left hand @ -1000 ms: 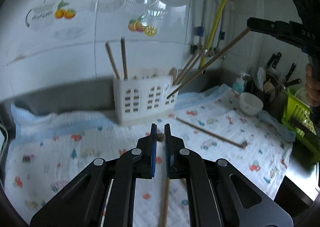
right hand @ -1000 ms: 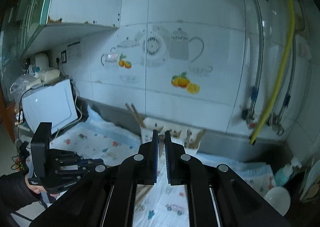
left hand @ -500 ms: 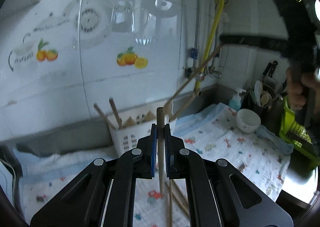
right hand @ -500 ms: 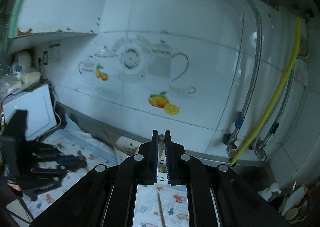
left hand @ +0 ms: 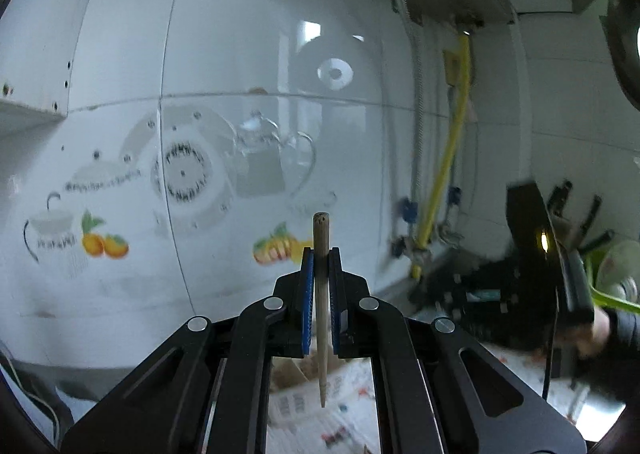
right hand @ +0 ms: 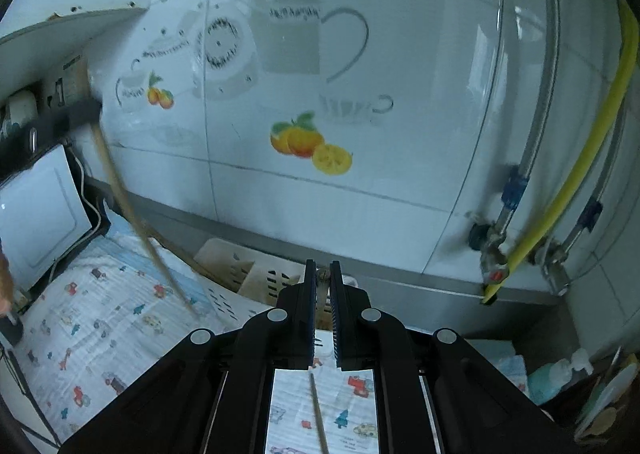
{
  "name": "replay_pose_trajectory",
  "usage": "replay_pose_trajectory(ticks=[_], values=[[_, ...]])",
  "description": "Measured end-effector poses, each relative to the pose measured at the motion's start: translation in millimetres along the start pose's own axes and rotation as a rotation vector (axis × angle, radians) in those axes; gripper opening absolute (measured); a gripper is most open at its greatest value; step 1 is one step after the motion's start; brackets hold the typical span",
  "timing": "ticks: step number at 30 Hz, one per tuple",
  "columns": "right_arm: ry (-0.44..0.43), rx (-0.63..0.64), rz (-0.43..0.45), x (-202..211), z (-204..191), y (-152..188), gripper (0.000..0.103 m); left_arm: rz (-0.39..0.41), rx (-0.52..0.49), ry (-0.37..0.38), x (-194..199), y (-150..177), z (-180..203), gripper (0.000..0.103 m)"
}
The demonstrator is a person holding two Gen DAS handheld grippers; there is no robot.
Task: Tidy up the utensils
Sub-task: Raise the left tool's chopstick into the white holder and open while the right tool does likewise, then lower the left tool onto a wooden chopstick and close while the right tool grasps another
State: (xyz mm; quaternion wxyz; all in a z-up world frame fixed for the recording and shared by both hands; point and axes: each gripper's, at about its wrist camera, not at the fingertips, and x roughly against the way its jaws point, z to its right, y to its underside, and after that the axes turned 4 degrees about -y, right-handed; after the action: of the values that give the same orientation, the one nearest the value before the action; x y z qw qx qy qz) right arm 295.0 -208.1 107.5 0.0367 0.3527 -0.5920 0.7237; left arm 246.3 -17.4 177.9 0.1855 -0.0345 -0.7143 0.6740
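Observation:
In the left wrist view my left gripper [left hand: 321, 254] is shut on a wooden chopstick [left hand: 321, 230] that stands upright, thick end up and thin tip hanging below the jaws. My right gripper [left hand: 540, 294] shows as a dark blur low on the right. In the right wrist view my right gripper [right hand: 323, 268] is shut on a second chopstick [right hand: 318, 414], which hangs down over the cloth. The white slotted utensil holder [right hand: 248, 274] stands just beyond it against the wall. The left gripper [right hand: 76, 113] is blurred at upper left, its chopstick [right hand: 132, 213] slanting down.
A patterned cloth [right hand: 80, 334] covers the counter. A white appliance [right hand: 36, 213] stands at the far left. A yellow hose [right hand: 592, 157] and pipes run down the tiled wall on the right, and a soap bottle [right hand: 560, 374] stands low at the right.
My left gripper has risen from the cloth with its chopstick and now faces the wall tiles. My right gripper has swung sideways and closer to the holder, still holding its chopstick.

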Motion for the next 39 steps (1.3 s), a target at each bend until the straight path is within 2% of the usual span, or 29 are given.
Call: replay_pose_trajectory(ticks=[6,10,18,21,24,27,28,29,35,39], values=[[-0.005,-0.004,-0.012,-14.1,5.5,6.3,0.006,0.042,-0.001,-0.076,-23.4,-5.5,-4.8,0.005],[-0.005,-0.002,-0.019,-20.1,6.3,8.7,0.007,0.026,0.018,-0.105,-42.7,9.0,-11.3,0.006],[-0.009,0.002,-0.021,-22.4,6.4,11.5,0.007,-0.042,0.066,-0.112,-67.2,35.4,-24.0,0.006],[-0.016,-0.005,-0.002,-14.8,6.4,9.9,0.008,-0.085,0.076,-0.085,-73.5,41.2,-27.3,0.006],[-0.014,0.000,0.027,-0.8,4.2,9.1,0.016,-0.096,0.066,-0.085,-73.6,43.4,-26.3,0.009],[-0.015,0.008,0.057,19.5,1.0,9.9,0.018,-0.082,0.065,-0.078,-64.8,39.9,-25.8,0.018],[-0.014,0.008,0.070,27.6,-0.1,10.5,0.020,-0.073,0.068,-0.077,-59.7,37.1,-25.8,0.028],[-0.013,0.008,0.078,33.4,-0.7,11.1,0.020,-0.063,0.069,-0.082,-54.4,33.9,-25.2,0.031],[-0.036,0.009,0.128,81.4,-14.8,32.7,0.023,-0.037,0.045,-0.068,-8.1,27.5,-15.4,0.031],[-0.063,0.000,0.141,104.9,-27.1,59.6,0.024,-0.087,0.053,-0.055,24.9,48.6,-9.1,0.031]])
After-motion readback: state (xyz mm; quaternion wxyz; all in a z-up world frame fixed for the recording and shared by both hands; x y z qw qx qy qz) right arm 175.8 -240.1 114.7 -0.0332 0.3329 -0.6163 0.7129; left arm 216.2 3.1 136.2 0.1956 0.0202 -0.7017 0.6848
